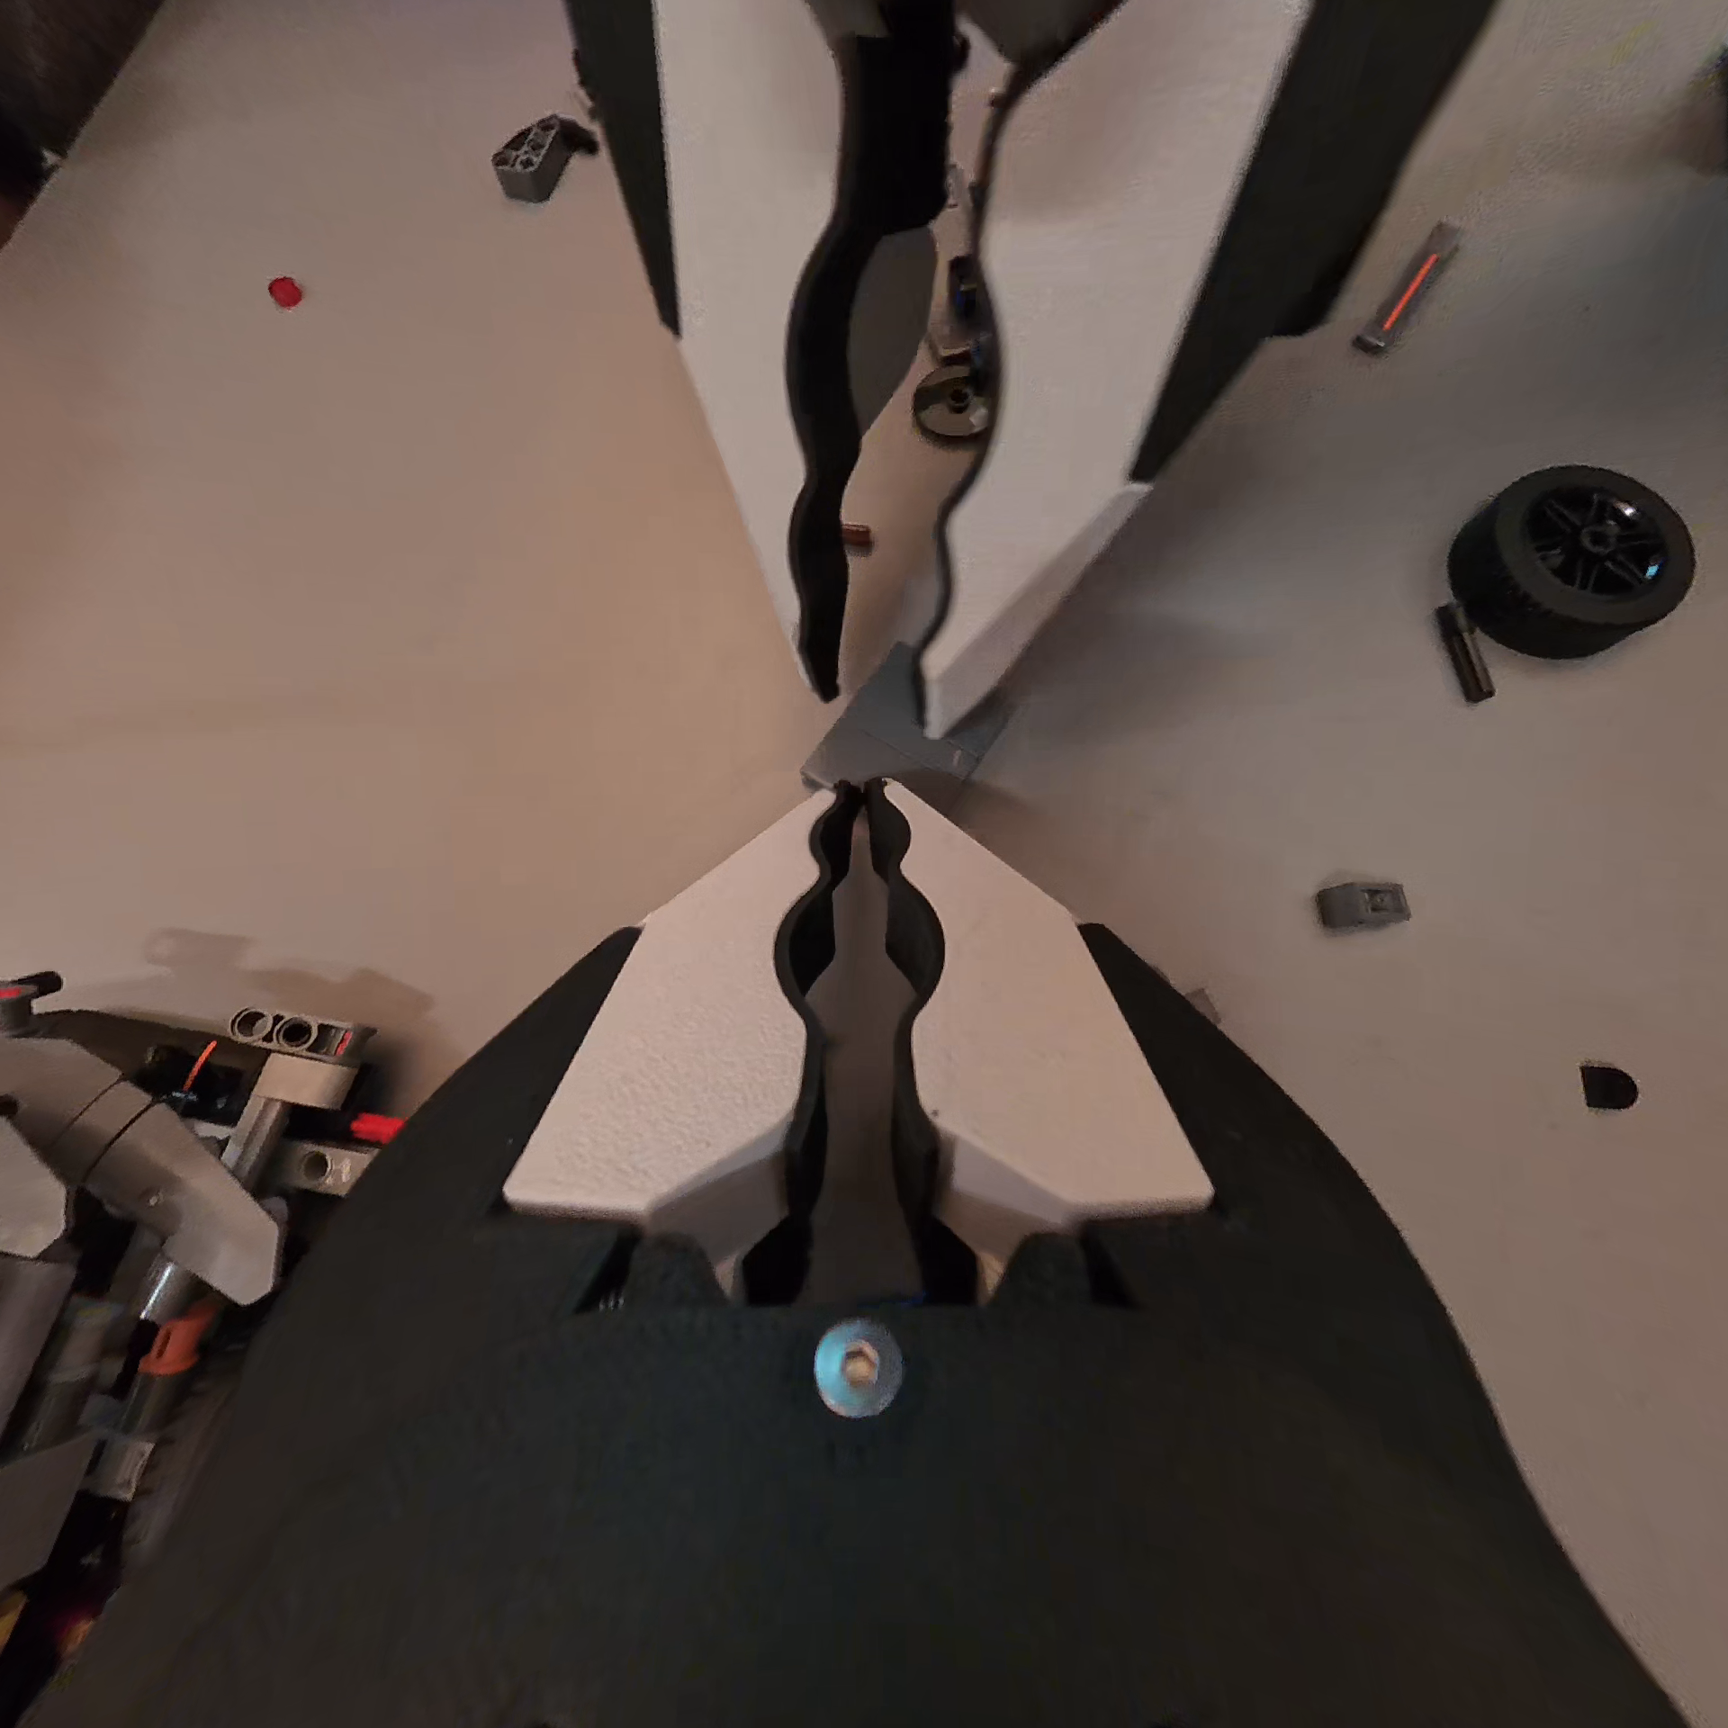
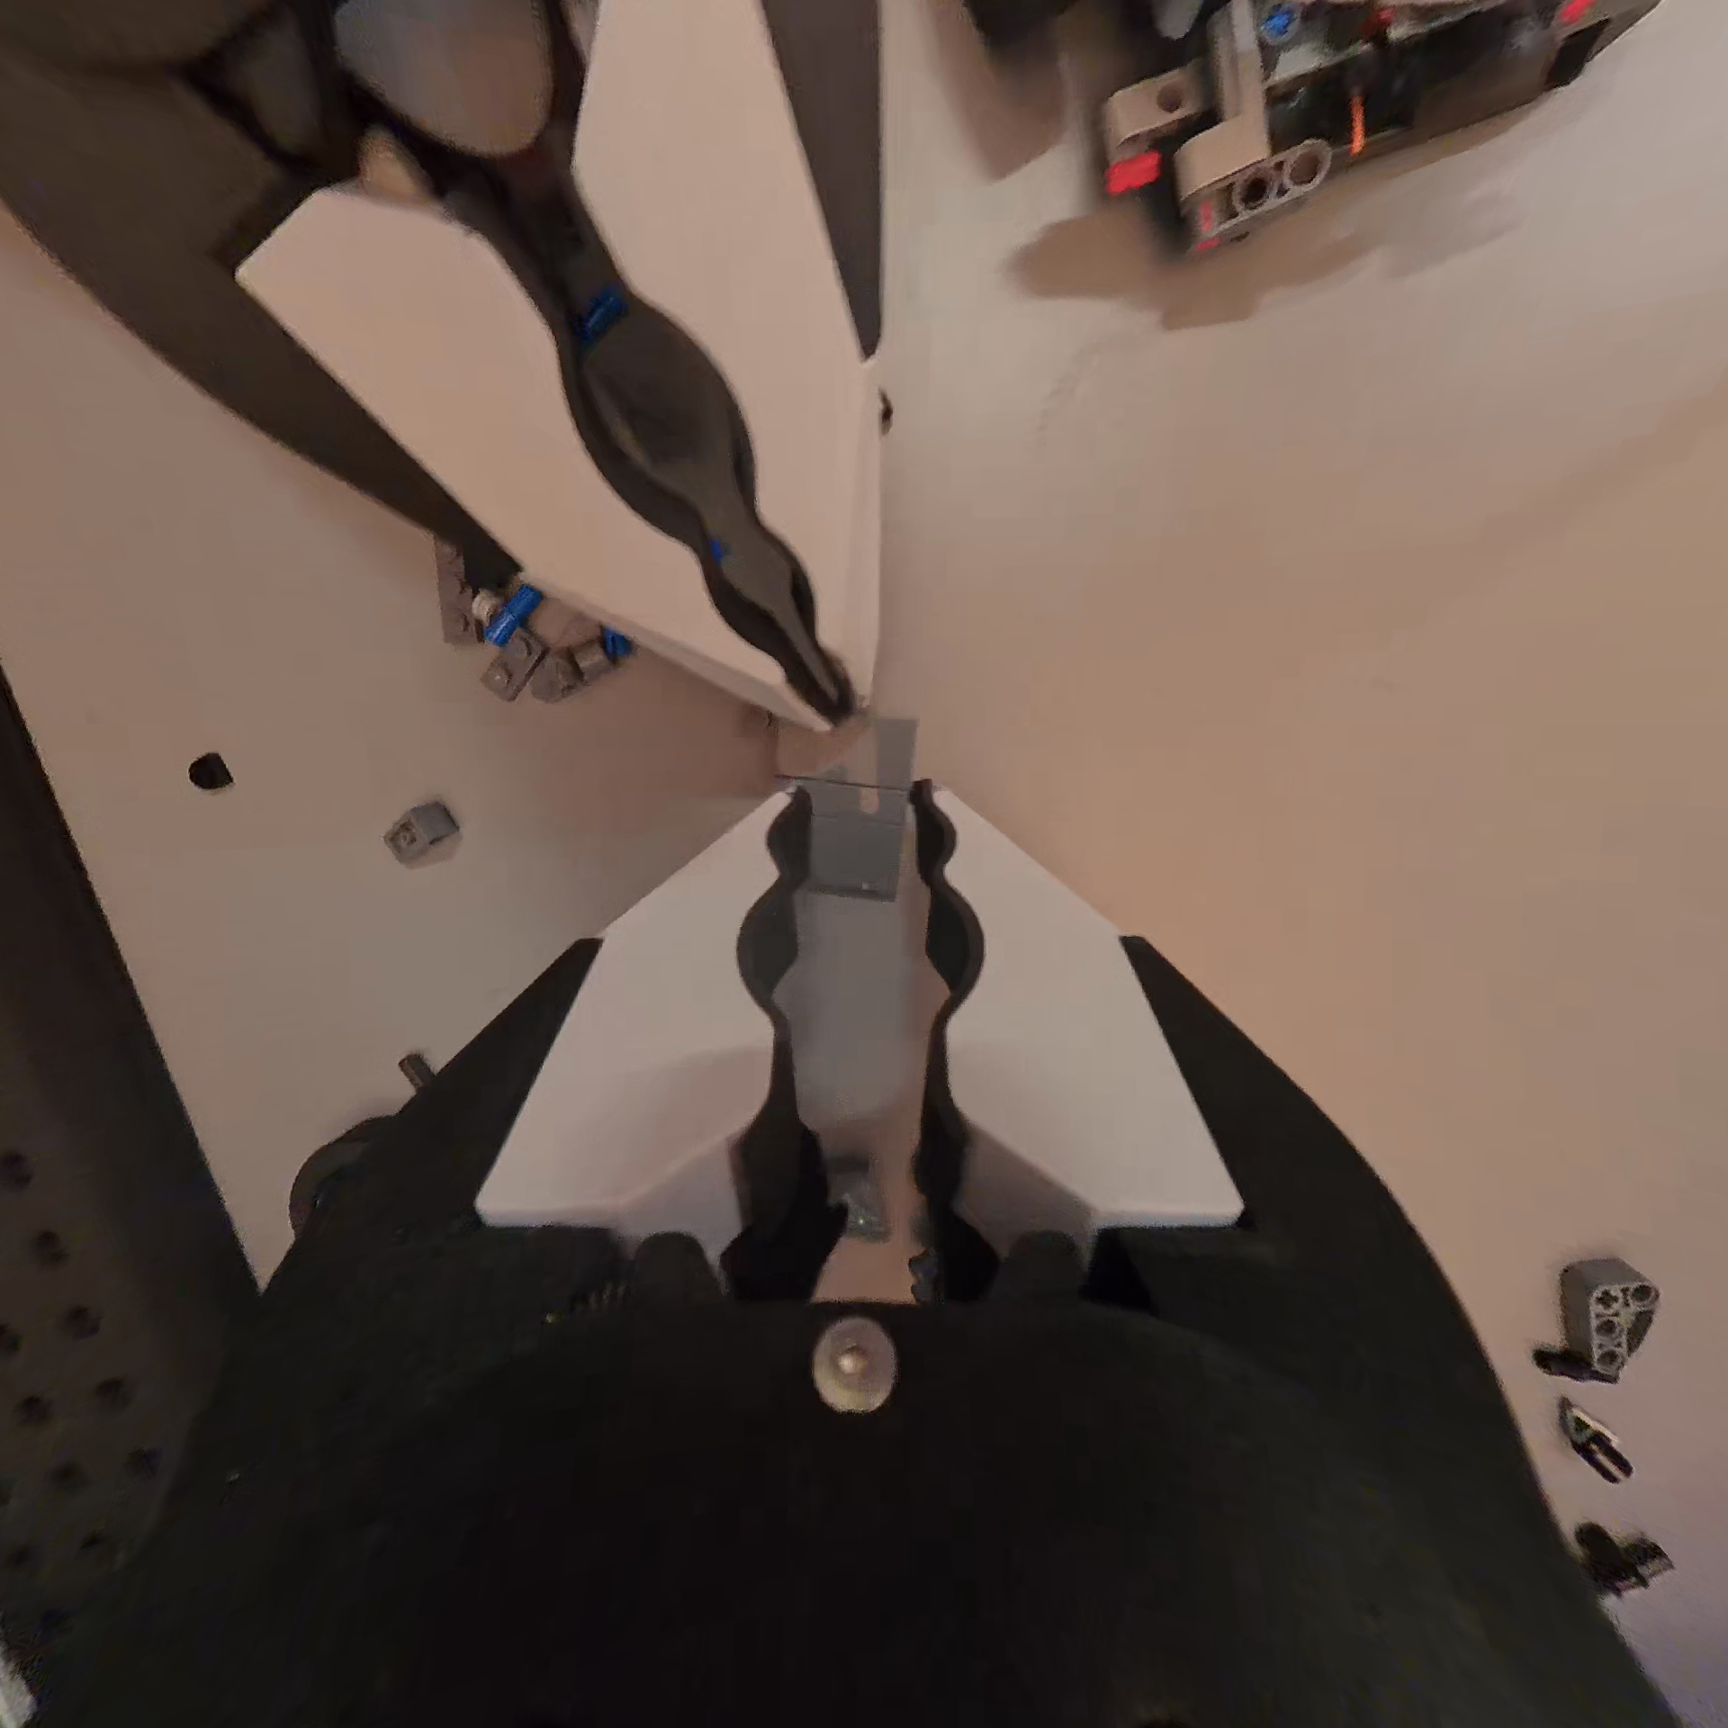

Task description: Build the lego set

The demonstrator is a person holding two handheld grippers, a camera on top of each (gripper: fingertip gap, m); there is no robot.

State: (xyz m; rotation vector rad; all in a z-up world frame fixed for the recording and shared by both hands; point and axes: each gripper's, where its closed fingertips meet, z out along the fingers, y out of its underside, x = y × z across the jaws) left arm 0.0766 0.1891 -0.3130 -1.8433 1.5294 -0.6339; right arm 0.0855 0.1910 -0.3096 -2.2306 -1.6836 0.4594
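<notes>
Progress: partly built model (image 1: 159, 1169) lies aside on table (image 1: 374, 608) | grey piece (image 1: 898, 739) is clamped by right gripper (image 2: 856, 795) | left gripper (image 1: 862, 788) pinched together at its edge | loose wheel (image 1: 1571, 561) and other parts unattached.

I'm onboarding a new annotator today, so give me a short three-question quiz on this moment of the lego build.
1. True or false: the left gripper is wide open.
2. What does the right gripper hold? A) black wheel B) grey piece C) red stud
3. Which view shows the black wheel lying on the table?

Key: 1 false, it is pinched shut at the grey piece. 2 B. 3 the left wrist view.
</notes>
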